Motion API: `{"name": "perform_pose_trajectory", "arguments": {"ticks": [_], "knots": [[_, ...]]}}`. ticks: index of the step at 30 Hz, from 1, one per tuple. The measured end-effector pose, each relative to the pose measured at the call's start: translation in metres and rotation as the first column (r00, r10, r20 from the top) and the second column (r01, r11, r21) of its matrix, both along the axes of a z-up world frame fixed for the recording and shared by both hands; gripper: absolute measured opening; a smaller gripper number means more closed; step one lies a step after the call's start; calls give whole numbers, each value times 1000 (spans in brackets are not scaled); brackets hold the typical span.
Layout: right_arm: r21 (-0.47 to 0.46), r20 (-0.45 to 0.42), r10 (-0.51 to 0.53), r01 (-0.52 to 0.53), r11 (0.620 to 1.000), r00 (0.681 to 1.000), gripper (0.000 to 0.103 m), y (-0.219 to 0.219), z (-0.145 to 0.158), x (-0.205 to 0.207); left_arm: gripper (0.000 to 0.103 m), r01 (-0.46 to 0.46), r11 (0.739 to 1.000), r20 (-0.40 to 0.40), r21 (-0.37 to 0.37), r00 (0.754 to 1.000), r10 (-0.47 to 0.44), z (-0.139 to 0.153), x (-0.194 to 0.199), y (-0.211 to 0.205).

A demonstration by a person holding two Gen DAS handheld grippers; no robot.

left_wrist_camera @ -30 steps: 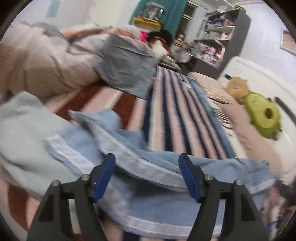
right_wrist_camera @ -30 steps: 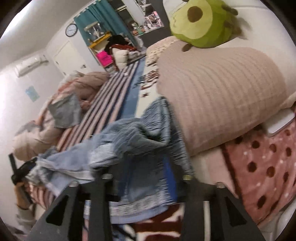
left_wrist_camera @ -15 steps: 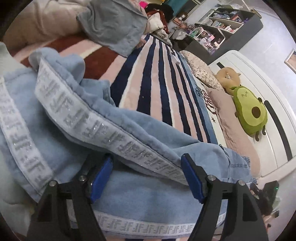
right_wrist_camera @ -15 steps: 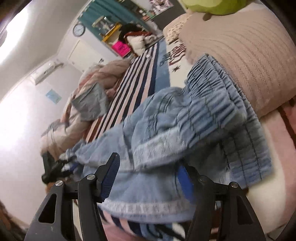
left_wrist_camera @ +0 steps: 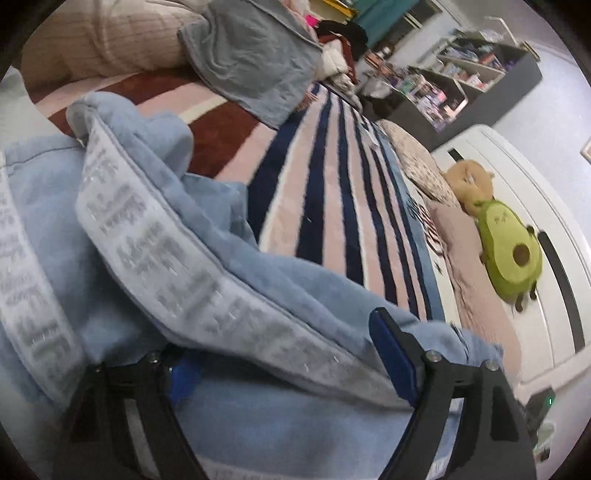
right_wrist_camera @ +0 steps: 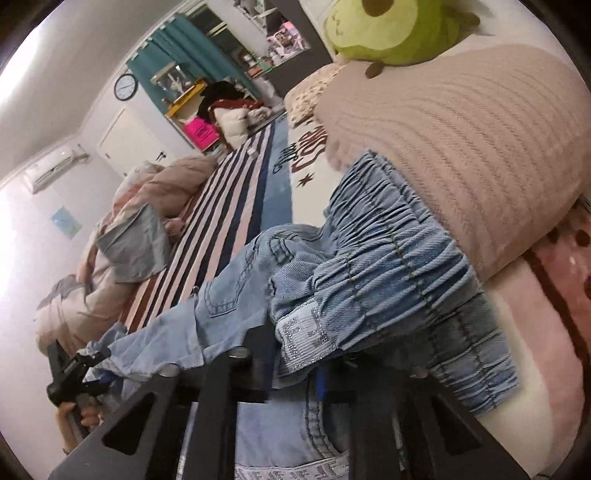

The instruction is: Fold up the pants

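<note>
Light blue denim pants with a silver-patterned side stripe lie crumpled on a striped bed. My left gripper is at the leg end, jaws apart, with the stripe fold draped between the fingers and over the left finger. My right gripper is at the elastic waistband; its jaws look drawn close on the waistband fabric, which covers the fingertips. The pants stretch from there toward the left gripper, seen far off.
A beige ribbed pillow lies right against the waistband, with a green avocado plush on top. A grey garment and a beige duvet lie on the bed's far side. The white headboard is to the right.
My right gripper has closed in on the waistband, its jaws narrowing from wide open. My left gripper has pushed further under the stripe fold, which now hides its left finger.
</note>
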State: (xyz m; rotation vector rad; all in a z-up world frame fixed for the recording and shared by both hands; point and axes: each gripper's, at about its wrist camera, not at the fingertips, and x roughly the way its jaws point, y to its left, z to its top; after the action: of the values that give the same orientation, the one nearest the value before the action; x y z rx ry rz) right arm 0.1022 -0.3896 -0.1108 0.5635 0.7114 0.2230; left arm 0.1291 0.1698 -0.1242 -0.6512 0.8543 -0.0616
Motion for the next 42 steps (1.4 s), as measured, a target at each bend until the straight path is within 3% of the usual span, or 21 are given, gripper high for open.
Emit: {"name": "perform_pose_trajectory", "arguments": {"ticks": [3, 5, 7, 9, 12, 16, 19, 21, 23, 25, 29, 31, 32, 34, 37, 39, 42], "knots": [[-6, -2, -10, 10, 1000, 1000, 6, -3, -1, -3, 79, -44, 999, -4, 2, 999, 44, -2, 2, 5], [-5, 1, -16, 16, 1000, 1000, 5, -4, -1, -5, 61, -67, 997, 4, 32, 998, 67, 0, -1, 4], [1, 11, -28, 28, 1000, 1000, 5, -7, 2, -9, 27, -76, 995, 13, 63, 997, 76, 4, -7, 5], [12, 26, -40, 40, 999, 999, 5, -11, 7, -13, 17, -76, 995, 42, 66, 996, 73, 10, -17, 6], [26, 42, -50, 49, 998, 998, 5, -17, 14, -20, 12, -57, 991, 108, 118, 993, 44, 26, -40, 0], [26, 44, -56, 54, 998, 997, 5, -22, 18, -33, 12, -48, 975, 131, 218, 991, 19, 34, -63, -12], [39, 7, -58, 58, 998, 998, 5, -26, 9, -44, 15, -39, 964, 83, 261, 996, 18, 21, -72, -14], [57, -9, -67, 68, 996, 998, 5, -31, 1, -49, 17, -34, 969, 59, 243, 998, 21, 10, -76, -11], [69, -22, -81, 82, 994, 996, 5, -35, -6, -54, 26, -49, 970, 48, 239, 998, 39, 5, -81, -9], [60, -47, -89, 92, 994, 995, 5, -36, -14, -59, 42, -75, 953, 53, 294, 997, 62, 7, -86, -7], [38, -90, -88, 92, 995, 992, 5, -37, -31, -63, 50, -62, 943, 55, 327, 997, 46, 12, -91, -7], [-4, -83, -83, 83, 997, 993, 9, -35, -30, -64, 61, -67, 934, 83, 351, 996, 40, 22, -94, -6], [-41, -87, -81, 78, 996, 993, 16, -33, -27, -64, 65, -81, 927, 111, 365, 993, 43, 29, -96, -4], [-80, -76, -65, 59, 995, 995, 19, -31, -21, -67, 77, -122, 921, 161, 369, 985, 66, 45, -98, 6], [-155, -42, -75, 67, 986, 996, 32, -36, -6, -75, 81, -177, 907, 195, 382, 975, 107, 66, -92, 25], [-193, -19, -93, 87, 977, 996, 47, -41, 3, -79, 83, -203, 891, 212, 406, 969, 125, 75, -83, 37], [-210, 12, -95, 95, 973, 995, 57, -50, 15, -77, 85, -203, 866, 164, 456, 976, 143, 76, -60, 53]]}}
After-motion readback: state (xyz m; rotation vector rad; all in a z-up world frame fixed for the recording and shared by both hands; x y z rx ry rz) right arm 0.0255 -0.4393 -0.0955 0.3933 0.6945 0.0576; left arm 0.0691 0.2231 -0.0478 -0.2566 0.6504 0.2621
